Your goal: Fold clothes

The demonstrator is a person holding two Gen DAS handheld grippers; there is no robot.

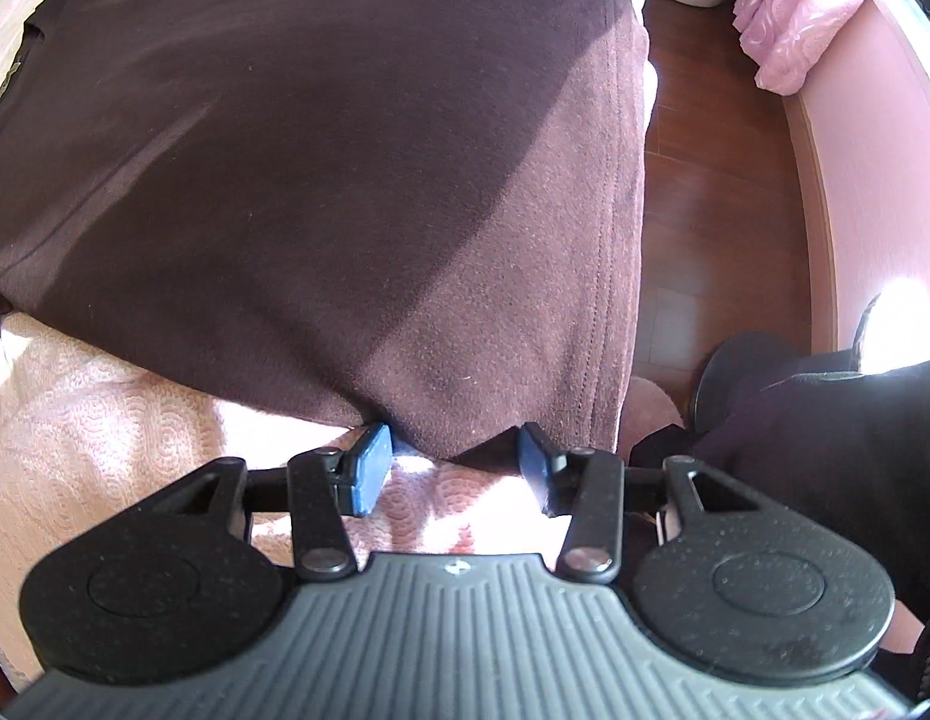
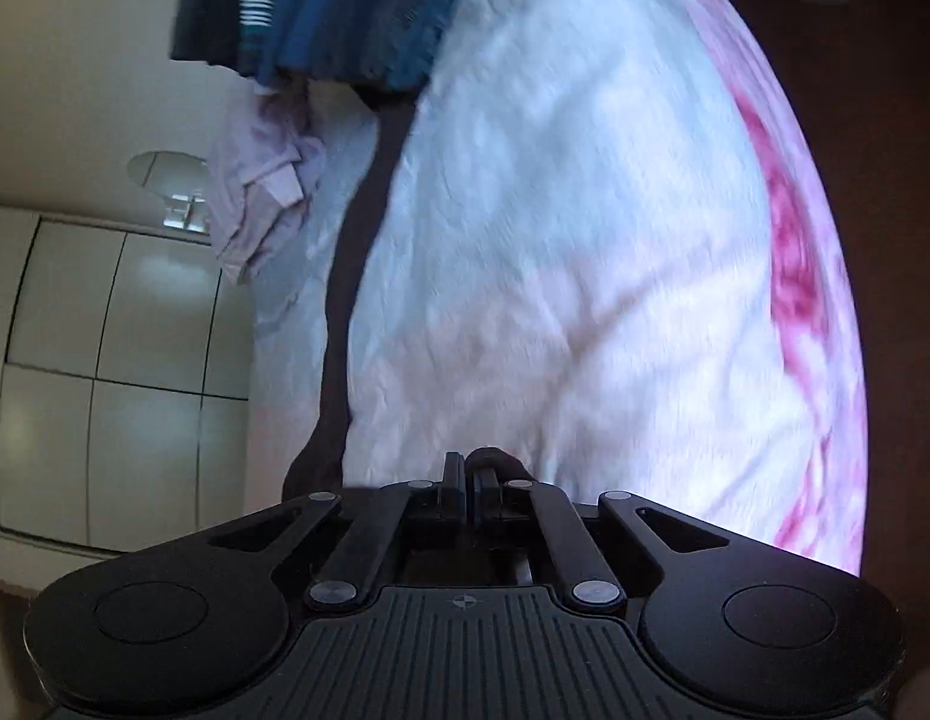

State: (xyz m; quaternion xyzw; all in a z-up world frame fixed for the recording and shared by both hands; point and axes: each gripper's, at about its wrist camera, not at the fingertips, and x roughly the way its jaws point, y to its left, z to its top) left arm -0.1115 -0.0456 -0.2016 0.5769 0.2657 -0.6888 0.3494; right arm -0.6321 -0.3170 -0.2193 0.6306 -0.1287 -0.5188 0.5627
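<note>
A dark brown garment lies spread flat over a pink patterned bedspread, and one side of it hangs at the bed's edge. My left gripper is open at its near hem. The blue pads stand either side of a fold of the hem. In the blurred right wrist view, my right gripper is shut on a bit of dark cloth. A thin dark strip of fabric runs up from there across the pale bedspread.
Wooden floor, a pink curtain and a pink wall lie right of the bed, with a person's dark-clothed leg close by. Blue striped clothes and a lilac garment sit at the bed's far end. White cabinet doors stand behind.
</note>
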